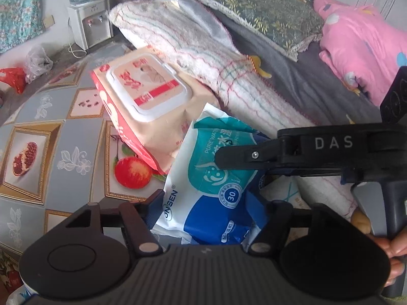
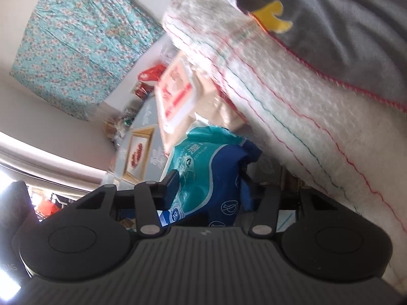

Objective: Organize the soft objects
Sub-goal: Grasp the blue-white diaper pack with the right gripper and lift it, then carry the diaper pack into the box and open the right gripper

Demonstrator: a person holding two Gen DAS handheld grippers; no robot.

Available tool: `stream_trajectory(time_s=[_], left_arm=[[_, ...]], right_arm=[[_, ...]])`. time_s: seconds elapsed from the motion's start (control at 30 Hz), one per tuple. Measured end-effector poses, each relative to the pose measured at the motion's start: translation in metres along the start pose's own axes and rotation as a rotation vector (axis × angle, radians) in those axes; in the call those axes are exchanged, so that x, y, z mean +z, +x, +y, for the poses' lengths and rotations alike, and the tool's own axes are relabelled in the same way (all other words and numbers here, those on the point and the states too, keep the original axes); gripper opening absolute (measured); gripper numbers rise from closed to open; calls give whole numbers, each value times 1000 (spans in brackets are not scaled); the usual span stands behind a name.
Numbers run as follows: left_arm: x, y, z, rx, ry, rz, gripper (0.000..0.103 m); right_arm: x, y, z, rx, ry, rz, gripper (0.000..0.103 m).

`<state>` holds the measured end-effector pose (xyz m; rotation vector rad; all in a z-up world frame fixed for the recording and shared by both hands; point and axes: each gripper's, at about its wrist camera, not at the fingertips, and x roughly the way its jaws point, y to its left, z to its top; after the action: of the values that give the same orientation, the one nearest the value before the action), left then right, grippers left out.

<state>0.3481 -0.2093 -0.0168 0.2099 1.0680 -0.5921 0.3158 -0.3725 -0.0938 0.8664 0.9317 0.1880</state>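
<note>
Your left gripper [image 1: 206, 203] stands over the blue and teal wipes pack [image 1: 216, 172], with its two fingers on either side of the pack's near end; the pads seem to press its sides, so it looks clenched on the pack, though the contact itself is partly hidden. Your right gripper [image 2: 208, 185] has the same pack [image 2: 203, 172] between its fingers, and the wrapper is crumpled there, so it too appears to grasp it. In the left wrist view one finger [image 1: 244, 156] of the right gripper lies across the top of the pack. The pack rests on the table with the fruit-pattern cloth [image 1: 51, 132], its far end tucked just under the bigger pink and red wipes pack [image 1: 142, 94], which leans over it. Close on the right side lies the rolled white towel with coloured stripes [image 1: 198, 50], touching both packs and crowding your right gripper. Only the left view shows the green floral pillow [image 1: 264, 17], the pink blanket [image 1: 361, 50], the water dispenser [image 1: 89, 17] and your hand [image 1: 391, 254] on the right handle. Only the right view shows the towel [image 2: 292, 96] from very near, blurred.
</note>
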Motion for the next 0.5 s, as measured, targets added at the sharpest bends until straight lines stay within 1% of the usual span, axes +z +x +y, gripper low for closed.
stream_trajectory(time_s=[0.13, 0.27, 0.4, 0.5], left_arm=[[3, -29, -1, 5, -11, -60, 69], [0, -67, 0, 10, -28, -110, 68], [-15, -119, 8, 41, -65, -157, 67], [-36, -164, 26, 85, -135, -186, 67]], right_arm=[[4, -18, 22, 27, -35, -39, 46], [2, -39, 51, 68, -72, -56, 46], [-10, -55, 100, 130, -145, -48, 46], [-26, -61, 145, 198, -213, -15, 46]])
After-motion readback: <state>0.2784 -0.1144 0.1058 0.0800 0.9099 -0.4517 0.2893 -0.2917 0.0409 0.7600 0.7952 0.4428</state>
